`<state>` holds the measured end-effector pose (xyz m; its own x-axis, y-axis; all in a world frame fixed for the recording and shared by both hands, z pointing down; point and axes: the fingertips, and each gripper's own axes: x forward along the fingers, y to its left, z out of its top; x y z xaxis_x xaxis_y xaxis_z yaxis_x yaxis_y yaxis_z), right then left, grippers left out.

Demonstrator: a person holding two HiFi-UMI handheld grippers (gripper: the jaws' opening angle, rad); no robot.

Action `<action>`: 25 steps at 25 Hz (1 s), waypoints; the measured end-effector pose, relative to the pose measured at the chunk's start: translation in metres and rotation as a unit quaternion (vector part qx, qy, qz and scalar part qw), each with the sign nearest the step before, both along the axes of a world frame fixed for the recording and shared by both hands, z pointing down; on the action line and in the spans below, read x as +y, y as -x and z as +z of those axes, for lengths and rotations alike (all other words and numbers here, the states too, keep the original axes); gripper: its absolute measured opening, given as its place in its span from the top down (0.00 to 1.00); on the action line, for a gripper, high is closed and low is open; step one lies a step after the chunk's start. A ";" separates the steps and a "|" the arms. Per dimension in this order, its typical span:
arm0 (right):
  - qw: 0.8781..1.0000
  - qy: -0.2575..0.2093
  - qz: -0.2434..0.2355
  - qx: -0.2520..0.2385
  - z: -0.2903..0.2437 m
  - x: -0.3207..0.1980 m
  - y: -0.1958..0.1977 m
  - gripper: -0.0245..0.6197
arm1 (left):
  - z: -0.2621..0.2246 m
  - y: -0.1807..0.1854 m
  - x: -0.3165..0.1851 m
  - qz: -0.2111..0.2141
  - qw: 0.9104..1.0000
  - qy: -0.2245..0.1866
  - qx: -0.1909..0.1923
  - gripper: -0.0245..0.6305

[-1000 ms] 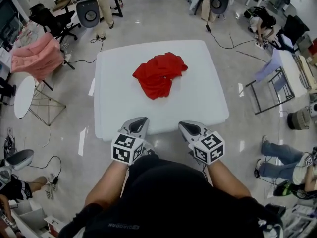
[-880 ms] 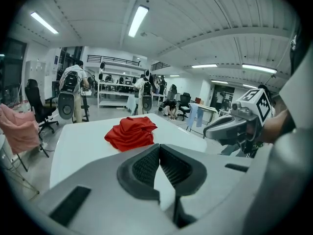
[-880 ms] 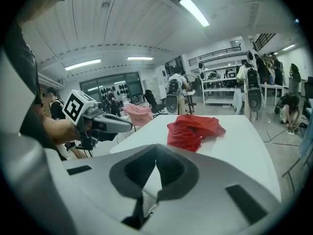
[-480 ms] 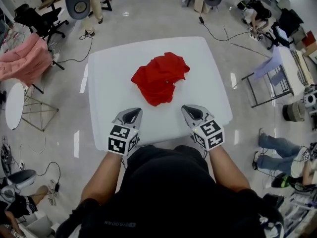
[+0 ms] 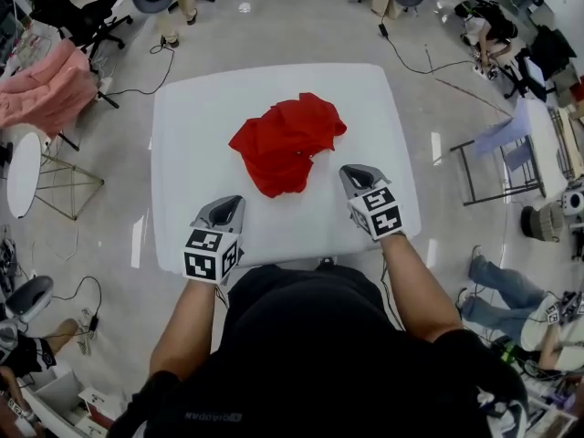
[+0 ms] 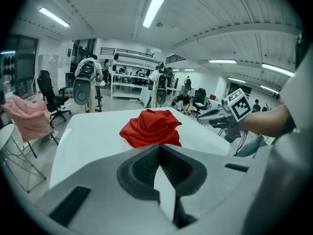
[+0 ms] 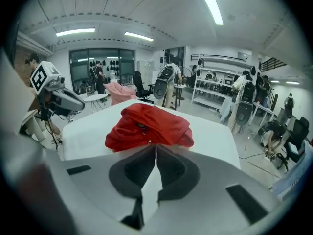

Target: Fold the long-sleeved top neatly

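The long-sleeved top [image 5: 285, 142] is red and lies crumpled in a heap at the middle of the white table [image 5: 192, 135]. My left gripper [image 5: 228, 206] hovers over the table's near edge, a little short of the heap and to its left, jaws shut and empty. My right gripper [image 5: 351, 173] is close beside the heap's near right side, also shut with nothing in it. In the left gripper view the top [image 6: 150, 129] lies beyond the closed jaws of the left gripper [image 6: 159, 146]. In the right gripper view the top [image 7: 146, 126] sits just past the tips of the right gripper [image 7: 156, 146].
A pink cloth [image 5: 46, 85] is draped over a chair at far left, near a round white side table [image 5: 20, 173]. A folding rack [image 5: 497, 158] stands right of the table. People sit on the floor at right [image 5: 497, 290]. Cables cross the floor.
Both grippers have come forward from the table's near edge toward the red top. The right one has advanced further and now sits beside the heap. The top has not moved.
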<state>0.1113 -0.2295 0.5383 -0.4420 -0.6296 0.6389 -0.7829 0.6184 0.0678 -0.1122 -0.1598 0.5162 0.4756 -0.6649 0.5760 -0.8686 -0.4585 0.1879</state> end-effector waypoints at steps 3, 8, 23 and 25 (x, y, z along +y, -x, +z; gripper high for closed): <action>1.000 0.013 -0.010 0.009 0.023 -0.022 -0.005 0.91 | 0.005 -0.005 -0.001 -0.025 1.000 0.008 -0.003 0.96; 0.999 0.034 -0.023 0.023 0.052 -0.049 -0.008 0.82 | 0.004 -0.011 0.004 -0.054 0.998 0.010 -0.010 0.96; 0.997 -0.055 -0.058 -0.004 0.005 -0.090 0.017 0.92 | 0.009 0.006 0.009 -0.095 0.995 0.015 -0.023 0.96; 0.996 -0.070 -0.060 -0.019 -0.020 -0.091 0.023 0.93 | 0.005 0.008 0.005 -0.092 0.995 0.005 -0.024 0.96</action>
